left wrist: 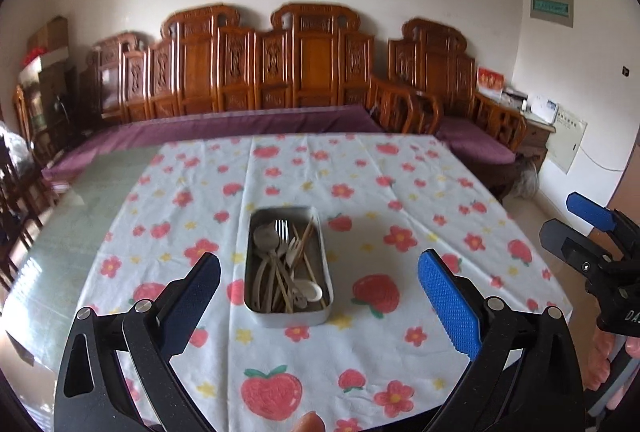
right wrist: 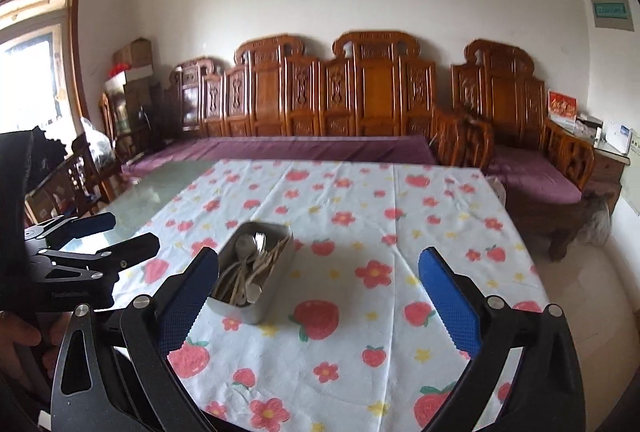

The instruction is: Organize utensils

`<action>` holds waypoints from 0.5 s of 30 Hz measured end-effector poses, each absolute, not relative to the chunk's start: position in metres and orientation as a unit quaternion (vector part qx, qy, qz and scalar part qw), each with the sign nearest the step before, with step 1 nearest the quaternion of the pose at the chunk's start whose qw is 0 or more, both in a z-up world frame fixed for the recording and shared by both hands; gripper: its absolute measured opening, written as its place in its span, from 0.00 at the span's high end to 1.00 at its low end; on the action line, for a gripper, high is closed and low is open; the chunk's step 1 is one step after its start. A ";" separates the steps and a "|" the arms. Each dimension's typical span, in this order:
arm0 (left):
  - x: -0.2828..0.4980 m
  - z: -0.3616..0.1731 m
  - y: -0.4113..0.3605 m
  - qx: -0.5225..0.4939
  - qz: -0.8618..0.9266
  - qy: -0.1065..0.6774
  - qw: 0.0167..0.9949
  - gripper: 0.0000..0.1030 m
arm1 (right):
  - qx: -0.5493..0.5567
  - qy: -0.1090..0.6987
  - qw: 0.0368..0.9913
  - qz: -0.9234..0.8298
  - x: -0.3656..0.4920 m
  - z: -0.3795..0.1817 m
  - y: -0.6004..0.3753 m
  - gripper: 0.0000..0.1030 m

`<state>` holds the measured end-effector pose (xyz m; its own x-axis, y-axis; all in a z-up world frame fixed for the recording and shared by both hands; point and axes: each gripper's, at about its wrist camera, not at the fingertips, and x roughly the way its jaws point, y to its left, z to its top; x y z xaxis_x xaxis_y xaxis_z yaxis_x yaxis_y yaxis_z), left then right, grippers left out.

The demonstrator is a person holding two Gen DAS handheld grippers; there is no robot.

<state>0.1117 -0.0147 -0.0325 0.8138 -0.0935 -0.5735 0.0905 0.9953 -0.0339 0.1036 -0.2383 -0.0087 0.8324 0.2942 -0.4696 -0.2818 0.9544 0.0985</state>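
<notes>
A table [left wrist: 120,216] carries a strawberry-print cloth [left wrist: 400,192]. Near the middle of the cloth stands a metal tin [left wrist: 287,314], and a pile of spoons and forks [left wrist: 282,268] lies inside it. The left gripper [left wrist: 320,296] hovers above the tin, spread wide and empty. The right gripper [right wrist: 318,292] hovers to the right of the tin, also spread wide and empty.

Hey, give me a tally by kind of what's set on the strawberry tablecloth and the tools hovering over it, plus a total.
Metal tin holding utensils: 1
Heap of utensils in the tin, too tangled to count singly: 1
Left tool, open: 1
Right tool, open: 1
Total: 4
Nothing else lies on the tablecloth.
</notes>
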 end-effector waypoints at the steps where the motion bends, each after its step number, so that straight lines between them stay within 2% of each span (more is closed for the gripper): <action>1: 0.106 -0.027 -0.017 0.000 -0.047 0.294 0.955 0.07 | 0.012 0.238 0.960 0.150 0.098 -0.004 -0.241 0.02; 15: 0.065 0.010 -0.018 0.005 -0.031 0.253 0.967 0.07 | 0.030 0.195 0.967 0.160 0.057 0.024 -0.251 0.02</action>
<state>0.0652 -0.0178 0.0102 0.8699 -0.0570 -0.4899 0.0625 0.9980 -0.0052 0.0566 -0.2506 0.0242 0.8726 0.3209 -0.3682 -0.2976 0.9471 0.1201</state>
